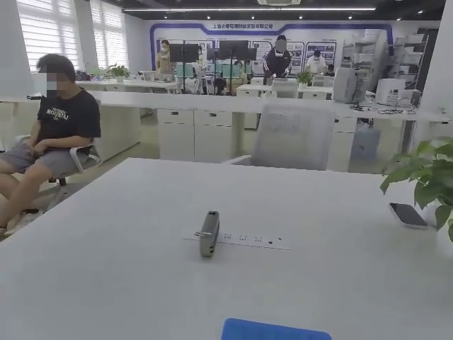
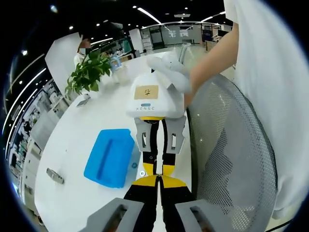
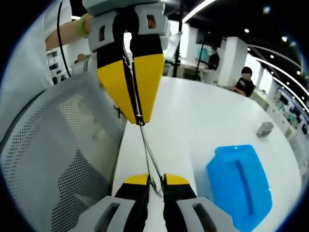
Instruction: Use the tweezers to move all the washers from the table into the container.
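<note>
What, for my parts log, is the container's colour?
The container is blue, clearest in the right gripper view.

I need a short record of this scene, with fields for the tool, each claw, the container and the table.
tool: tweezers, held between the two claws
left claw: shut on the tweezers
right claw: shut on the tweezers
container: blue, on the table, to one side of the claws
table: white, also carries a power strip and a phone
nearby: mesh chair, plant
</note>
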Motion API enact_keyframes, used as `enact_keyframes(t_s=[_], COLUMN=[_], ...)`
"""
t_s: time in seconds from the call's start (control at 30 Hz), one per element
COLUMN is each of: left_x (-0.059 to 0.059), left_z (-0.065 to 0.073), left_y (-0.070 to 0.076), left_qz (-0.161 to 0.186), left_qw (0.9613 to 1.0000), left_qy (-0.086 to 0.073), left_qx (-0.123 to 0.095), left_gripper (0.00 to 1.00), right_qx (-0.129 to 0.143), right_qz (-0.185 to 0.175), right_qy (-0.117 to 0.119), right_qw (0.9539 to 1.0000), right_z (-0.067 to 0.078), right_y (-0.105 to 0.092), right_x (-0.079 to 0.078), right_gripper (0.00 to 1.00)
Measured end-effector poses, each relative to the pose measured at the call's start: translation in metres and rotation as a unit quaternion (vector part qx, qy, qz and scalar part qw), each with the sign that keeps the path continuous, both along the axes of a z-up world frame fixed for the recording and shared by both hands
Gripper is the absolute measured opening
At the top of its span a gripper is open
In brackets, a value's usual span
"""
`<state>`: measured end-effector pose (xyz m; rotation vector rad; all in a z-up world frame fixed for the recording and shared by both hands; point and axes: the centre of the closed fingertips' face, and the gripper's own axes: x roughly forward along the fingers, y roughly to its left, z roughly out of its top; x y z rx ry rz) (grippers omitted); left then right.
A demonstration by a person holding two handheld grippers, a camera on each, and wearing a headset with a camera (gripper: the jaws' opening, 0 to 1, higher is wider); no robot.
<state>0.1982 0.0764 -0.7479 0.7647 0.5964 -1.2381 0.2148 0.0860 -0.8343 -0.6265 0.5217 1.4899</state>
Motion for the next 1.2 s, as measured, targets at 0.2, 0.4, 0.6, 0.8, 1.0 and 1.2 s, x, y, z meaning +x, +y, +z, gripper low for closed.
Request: enact_keyframes(t_s=[0.2, 0.4, 0.6, 0.8, 1.0, 1.2], left_x=[0.004, 0.012, 0.020, 0.027, 0.035, 0.039], left_z=[-0.007, -0.003, -0.002, -0.004, 0.000, 0.004], left_y=[-0.002, -0.010, -0.020, -0.029, -0.013, 0.024], left_qz=[-0.005, -0.009, 0.003, 0.035, 0.128, 0.259], left_qw=[0.9998, 0.9995, 0.9978, 0.9941, 0.9780, 0.9341], left_qy=[0.015, 0.031, 0.066, 0.088, 0.092, 0.074], left_qx=[0.008, 0.006, -0.003, -0.053, -0.136, -0.234], left_gripper=[0.00, 0.00, 0.00, 0.00, 0.04, 0.24], right_qx=[0.004, 0.019, 0.045, 0.020, 0.043, 0.079], right_qz=[-0.017, -0.038, -0.033, -0.045, -0.088, -0.143], right_qy=[0.027, 0.056, 0.074, 0.081, 0.107, 0.142], right_qw=[0.9995, 0.9975, 0.9957, 0.9955, 0.9894, 0.9763], right_z=[-0.008, -0.004, 0.023, 0.015, 0.016, 0.015], right_y=[-0.002, -0.002, 0.001, -0.009, -0.009, -0.013], right_x=[0.001, 0.005, 0.002, 0.010, 0.018, 0.027], right_gripper=[0.07, 0.09, 0.12, 0.03, 0.02, 0.02])
